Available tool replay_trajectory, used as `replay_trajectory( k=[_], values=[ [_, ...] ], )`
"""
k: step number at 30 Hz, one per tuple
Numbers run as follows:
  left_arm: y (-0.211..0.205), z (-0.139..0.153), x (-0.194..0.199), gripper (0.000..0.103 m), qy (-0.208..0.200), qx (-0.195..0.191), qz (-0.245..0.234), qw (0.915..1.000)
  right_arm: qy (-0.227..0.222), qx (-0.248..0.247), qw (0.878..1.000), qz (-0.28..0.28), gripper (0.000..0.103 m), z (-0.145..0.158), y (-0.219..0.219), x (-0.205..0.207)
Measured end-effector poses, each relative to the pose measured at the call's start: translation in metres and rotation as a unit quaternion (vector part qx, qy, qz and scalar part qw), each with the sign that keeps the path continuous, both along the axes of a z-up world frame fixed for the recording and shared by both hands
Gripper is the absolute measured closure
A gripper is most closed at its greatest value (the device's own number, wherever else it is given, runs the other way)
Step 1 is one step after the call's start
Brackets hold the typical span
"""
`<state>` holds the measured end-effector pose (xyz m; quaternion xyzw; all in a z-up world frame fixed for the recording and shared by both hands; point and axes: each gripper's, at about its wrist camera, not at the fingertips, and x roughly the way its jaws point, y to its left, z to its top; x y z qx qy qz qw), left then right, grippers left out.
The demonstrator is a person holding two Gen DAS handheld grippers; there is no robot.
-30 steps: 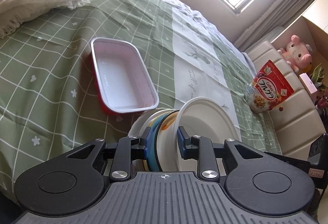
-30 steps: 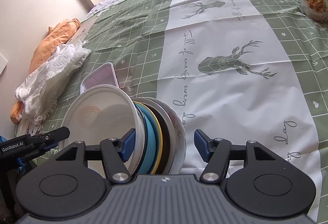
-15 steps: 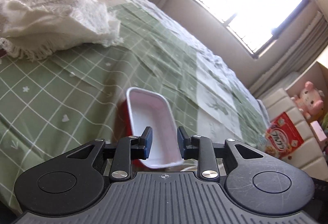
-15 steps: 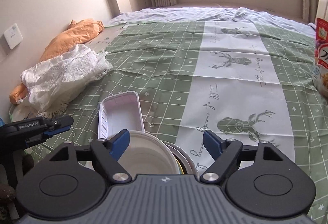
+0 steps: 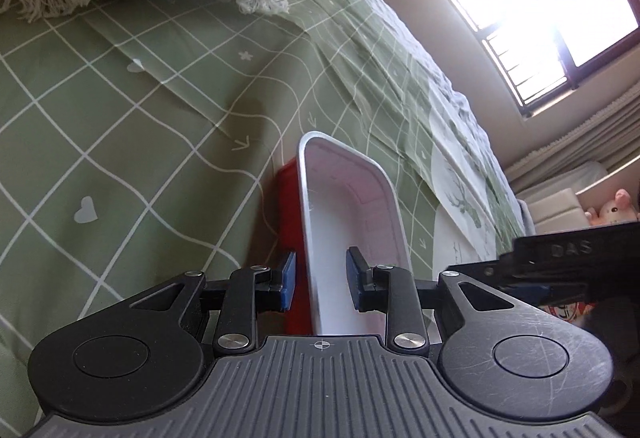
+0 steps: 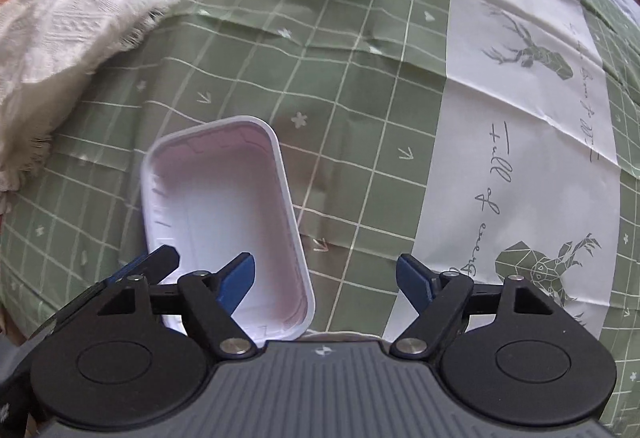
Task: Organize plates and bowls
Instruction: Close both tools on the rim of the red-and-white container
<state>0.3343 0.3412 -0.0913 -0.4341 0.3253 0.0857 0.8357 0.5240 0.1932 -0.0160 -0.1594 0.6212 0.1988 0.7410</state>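
Both tools closing in on the rectangular tray on the bed

Nearest, left tool narrowly parted, straddling the left rim of the white-lined, red-sided tray, pads not visibly pressing it; right tool spread wide and closing, nothing between the pads, hanging over the tray's right edge with one finger above its inside. Beyond, tray lying flat on the green checked bedspread, well apart from the fringed white blanket and the orange pillow behind. No plates or bowls showing in either view. Risks, as a judgement: thin rim slipping from a shallow pinch and tipping the tray; soft, creased bedding giving way under a push, skewing the tray; the two tools, close together at one tray, knocking into each other
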Motion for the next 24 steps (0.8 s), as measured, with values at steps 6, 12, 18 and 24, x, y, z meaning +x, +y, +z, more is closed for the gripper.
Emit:
replay_trajectory(
  k=[6, 12, 18, 24],
  values=[
    [0.015, -0.017, 0.01, 0.074, 0.007, -0.034, -0.015, 0.9993, 0.027, -0.024, 0.999, 0.017, 0.047, -0.029, 0.031, 0.019],
    [0.024, -0.01, 0.027, 0.073, 0.053, -0.032, -0.082, 0.9948, 0.063, -0.002, 0.998, 0.022, 0.056, -0.035, 0.043, 0.008],
    [0.051, -0.002, 0.019, 0.073, 0.062, -0.042, -0.074, 0.9945, 0.083, 0.031, 0.996, 0.031, 0.057, -0.038, 0.045, -0.009],
    [0.051, -0.008, 0.022, 0.074, 0.069, -0.03, -0.075, 0.9944, 0.077, 0.015, 0.997, 0.029, 0.057, -0.048, 0.054, -0.016]
  ],
)
